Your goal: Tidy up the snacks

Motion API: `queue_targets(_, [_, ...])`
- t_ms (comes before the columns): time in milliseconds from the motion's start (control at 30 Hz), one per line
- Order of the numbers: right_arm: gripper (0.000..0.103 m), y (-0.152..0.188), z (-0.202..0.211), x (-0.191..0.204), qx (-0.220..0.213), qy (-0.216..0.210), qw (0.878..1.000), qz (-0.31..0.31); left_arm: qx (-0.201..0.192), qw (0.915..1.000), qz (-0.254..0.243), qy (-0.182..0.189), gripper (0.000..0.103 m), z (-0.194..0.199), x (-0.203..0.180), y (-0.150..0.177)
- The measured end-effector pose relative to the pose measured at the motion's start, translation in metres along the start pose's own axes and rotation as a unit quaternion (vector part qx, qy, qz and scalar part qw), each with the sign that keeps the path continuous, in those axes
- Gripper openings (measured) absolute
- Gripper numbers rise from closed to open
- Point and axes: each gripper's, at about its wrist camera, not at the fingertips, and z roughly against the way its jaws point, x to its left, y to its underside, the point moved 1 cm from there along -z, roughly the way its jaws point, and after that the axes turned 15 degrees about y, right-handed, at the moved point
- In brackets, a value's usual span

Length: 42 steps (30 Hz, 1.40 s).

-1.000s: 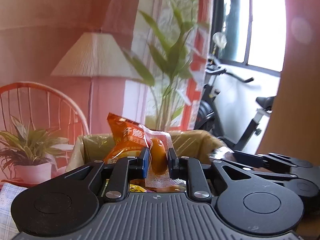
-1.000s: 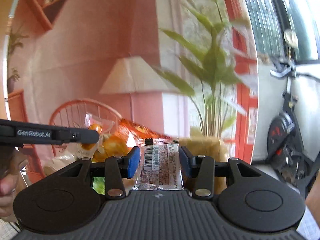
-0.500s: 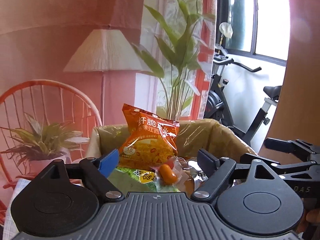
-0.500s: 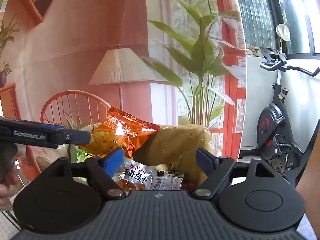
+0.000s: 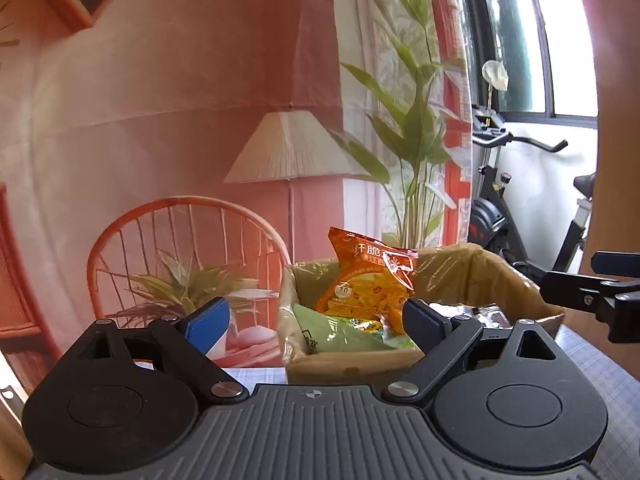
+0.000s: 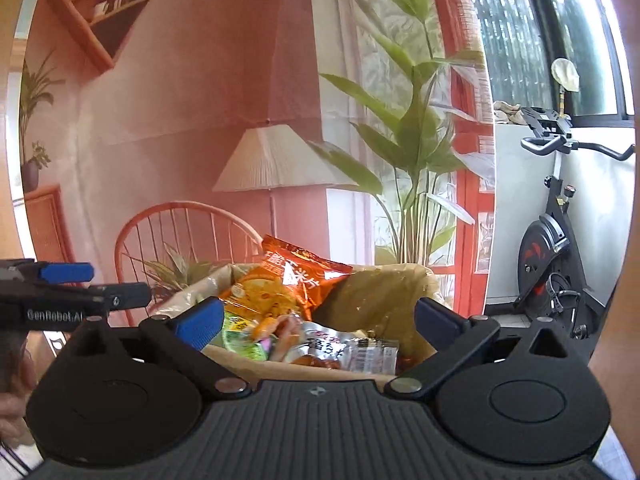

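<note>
Left hand-held gripper: my jaws stand spread wide, just been opening, nothing between the pads; the box sits beyond them.
Right hand-held gripper: jaws wide apart too, just been opening, no packet pinched; the snacks lie beyond the fingers, down in the box.
Cardboard box: on the tabletop straight ahead of me, lined with clear plastic film, top open.
Orange chip bag: standing upright in the box, its top edge poking above the rim.
Green packet: lying at the near side of the box, just below the chip bag.
Silver packet with barcode: flat in the box on the near right side, seen from my right wrist.
Tabletop: covered with a pale checked cloth, showing beside the box on the right.
Backdrop: a printed pink room scene behind the tabletop, with a pleated lamp, a round-backed orange chair, a wall shelf and tall green plants.
Exercise bike: black, standing right of the backdrop, beneath a dark-framed window.
My left hand: only partly visible at the edge of the right wrist view, wrapped around the left gripper's handle.
</note>
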Motion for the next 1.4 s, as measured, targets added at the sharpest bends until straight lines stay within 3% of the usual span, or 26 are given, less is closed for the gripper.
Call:
queue_targets(267, [0.103, -0.004, 0.046, 0.018, -0.002, 0.004, 1.000, -0.001, -0.023, 0.9994, 0.026, 0.007, 0.095, 0.049, 0.002, -0.002])
queue_targets(933, [0.103, -0.010, 0.162, 0.028, -0.018, 0.027, 0.999, -0.025, -0.030, 0.9994, 0.015, -0.005, 0.095, 0.165, -0.024, -0.006])
queue_targets(1400, [0.103, -0.013, 0.198, 0.026, -0.033, 0.034, 0.998, -0.030, -0.044, 0.9988, 0.022, -0.006, 0.095, 0.190, -0.026, -0.008])
